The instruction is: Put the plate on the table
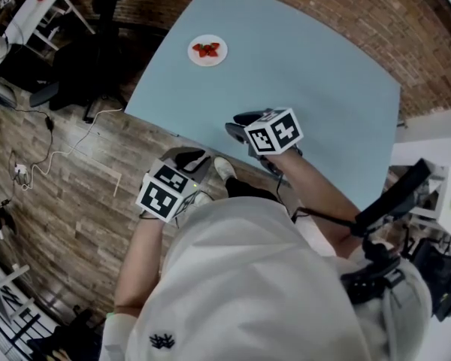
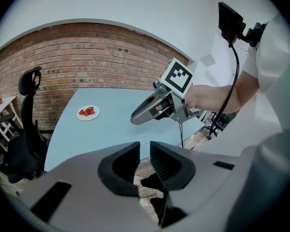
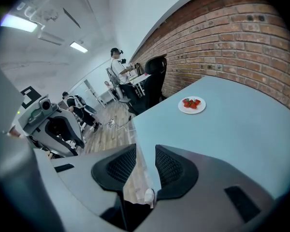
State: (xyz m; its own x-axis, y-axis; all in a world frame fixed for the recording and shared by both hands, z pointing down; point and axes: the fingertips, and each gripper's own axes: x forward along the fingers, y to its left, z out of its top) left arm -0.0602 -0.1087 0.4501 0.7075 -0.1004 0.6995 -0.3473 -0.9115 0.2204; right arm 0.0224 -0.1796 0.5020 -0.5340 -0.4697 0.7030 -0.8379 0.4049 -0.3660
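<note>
Your white top (image 1: 248, 277): fills the lower half of the head view, with both of your arms reaching out from it.
Left gripper (image 1: 198, 159): you hold it over the wooden floor (image 1: 75, 171), just beside the table's near edge, pointing down and forward.
Left jaws: in the left gripper view they stand a narrow gap apart with nothing between them; only floor shows through the gap.
Right gripper (image 1: 234, 124): you hold it above the near edge of the table (image 1: 308, 74), a little ahead of the left one.
Right jaws: in the right gripper view they are parted and grip nothing; the table's edge and the floor show between them.
Plate (image 1: 207, 50): small, white and round, lying flat on the pale blue table near its far left edge, well apart from both of your grippers.
Strawberries (image 1: 207, 49): a few red ones in the plate's middle.
Office chair (image 2: 26, 129): black, beside the table on the plate's side.
Brick wall (image 2: 87, 57): behind the table.
</note>
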